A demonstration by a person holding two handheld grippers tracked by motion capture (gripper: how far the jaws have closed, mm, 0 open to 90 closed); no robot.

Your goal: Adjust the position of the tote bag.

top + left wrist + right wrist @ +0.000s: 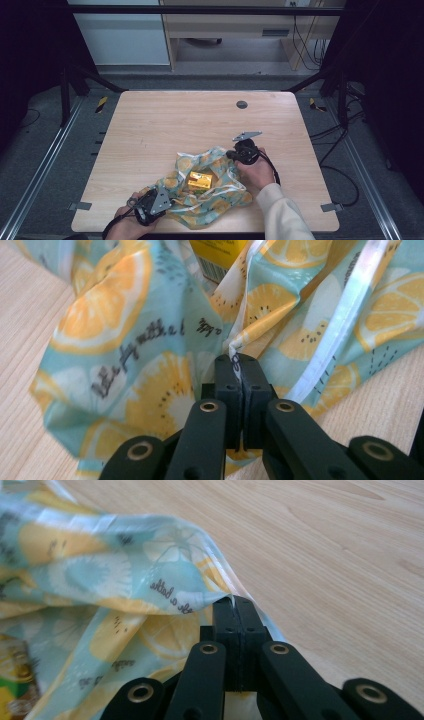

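1. At the left of the high view, I had the left gripper [159, 199] low at the near edge of the wooden surface [165, 120], my left hand [129, 225] wrapped around its body.
2. In the left gripper view, its jaws were pressed together on a fold of the lemon-print bag [150, 340], with a sliver of the material pinched between the pads; a pale handle strap [340, 325] ran diagonally just to the right of the pinch.
3. The bag lay crumpled on the near middle of the surface, between my two grippers; it was teal with orange citrus slices and some handwritten-style lettering.
4. A yellow carton [201, 180] sat in the bag's open middle, resting on the material with folds of the bag around it. In the left gripper view its lower edge, with a barcode, showed at the top of the picture.
5. To the right, the right gripper [234, 155] met the far right edge of the bag, my right hand [257, 170] behind it and a cream sleeve [280, 215] running down to the bottom of the picture.
6. In the right gripper view, its jaws were clamped shut on a corner of the bag's rim, the material bunched right at the tips and bare wood beyond.
7. A small dark round cap [242, 104] sat in the surface near the far edge, well apart from the bag.
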